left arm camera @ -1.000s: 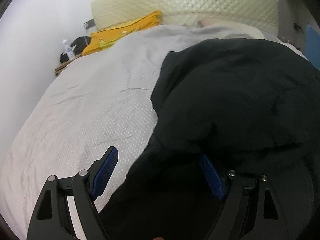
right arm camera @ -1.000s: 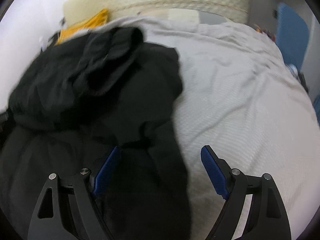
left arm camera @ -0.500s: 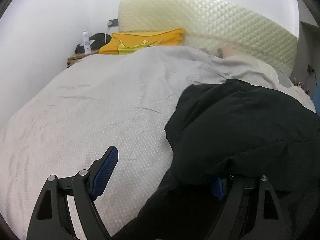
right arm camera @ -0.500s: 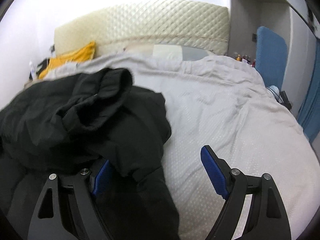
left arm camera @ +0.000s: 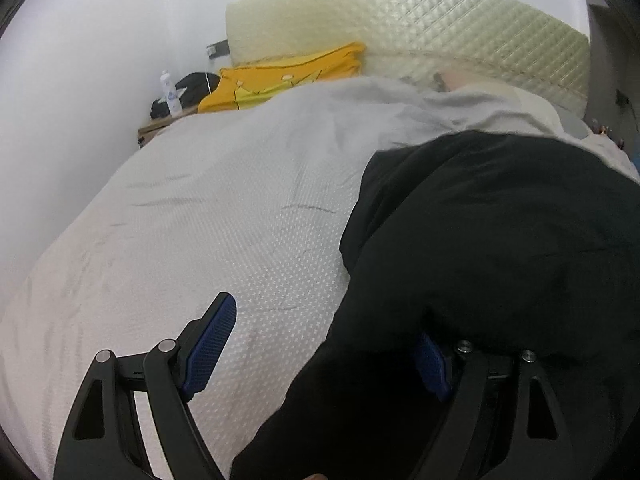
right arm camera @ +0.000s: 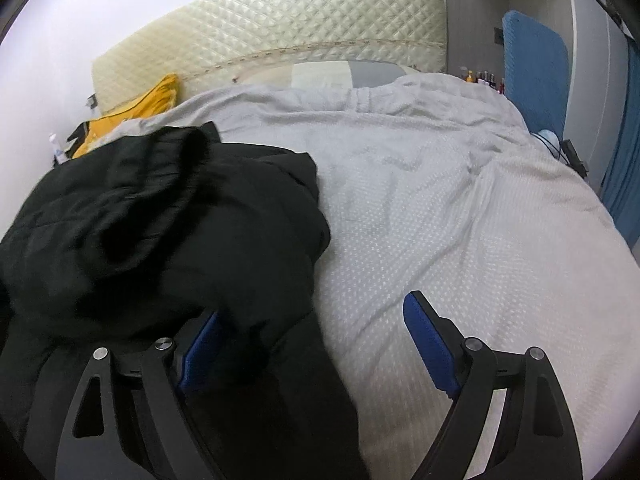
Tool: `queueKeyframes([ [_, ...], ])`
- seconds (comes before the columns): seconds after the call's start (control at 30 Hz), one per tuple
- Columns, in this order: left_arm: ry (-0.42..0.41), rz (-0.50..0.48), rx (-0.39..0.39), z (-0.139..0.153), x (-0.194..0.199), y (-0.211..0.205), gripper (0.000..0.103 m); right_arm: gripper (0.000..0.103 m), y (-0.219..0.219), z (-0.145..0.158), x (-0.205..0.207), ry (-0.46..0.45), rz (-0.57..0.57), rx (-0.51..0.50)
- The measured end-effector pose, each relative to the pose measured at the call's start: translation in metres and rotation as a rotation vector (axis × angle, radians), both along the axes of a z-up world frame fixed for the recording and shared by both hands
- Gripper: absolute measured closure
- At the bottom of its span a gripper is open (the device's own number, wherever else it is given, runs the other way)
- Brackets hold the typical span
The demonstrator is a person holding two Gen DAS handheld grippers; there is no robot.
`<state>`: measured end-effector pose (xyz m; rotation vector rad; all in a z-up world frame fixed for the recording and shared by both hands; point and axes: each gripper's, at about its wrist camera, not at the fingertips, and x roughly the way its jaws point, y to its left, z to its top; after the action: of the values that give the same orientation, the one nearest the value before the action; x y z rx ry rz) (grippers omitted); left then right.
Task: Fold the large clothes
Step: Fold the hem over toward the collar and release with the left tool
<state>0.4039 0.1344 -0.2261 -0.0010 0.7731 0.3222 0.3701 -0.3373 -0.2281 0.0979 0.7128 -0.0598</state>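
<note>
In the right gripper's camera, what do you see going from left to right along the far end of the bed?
White bottle → yellow cloth → quilted headboard → little bottles → blue panel.

From the left wrist view we look forward along the left gripper [left arm camera: 324,344], low over the grey dotted bedspread [left arm camera: 208,232], facing the cream quilted headboard [left arm camera: 420,32]. Its right finger is draped by the black padded garment [left arm camera: 500,240], so we sit very near it. The right wrist view looks the same way from the right gripper [right arm camera: 316,344], facing that headboard [right arm camera: 280,28] from slightly farther back and to the right. We share the headboard, the bedspread [right arm camera: 460,220], the garment [right arm camera: 160,232] and the yellow cloth below the headboard [left arm camera: 280,76] [right arm camera: 156,96].
</note>
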Motion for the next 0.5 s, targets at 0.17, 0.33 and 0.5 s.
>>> queueKeyframes([
  [0.17,-0.081,-0.031,-0.035,0.054,-0.034,-0.013,0.02,0.018,0.017,0.044,-0.04,-0.066,0.031,0.017],
  [0.33,-0.191,-0.098,-0.082,0.13,-0.068,-0.033,0.02,0.017,0.032,0.117,-0.075,-0.184,0.054,0.02],
  [0.5,-0.285,-0.137,-0.11,0.22,-0.1,-0.043,0.02,0.017,0.041,0.193,-0.107,-0.277,0.051,0.027],
])
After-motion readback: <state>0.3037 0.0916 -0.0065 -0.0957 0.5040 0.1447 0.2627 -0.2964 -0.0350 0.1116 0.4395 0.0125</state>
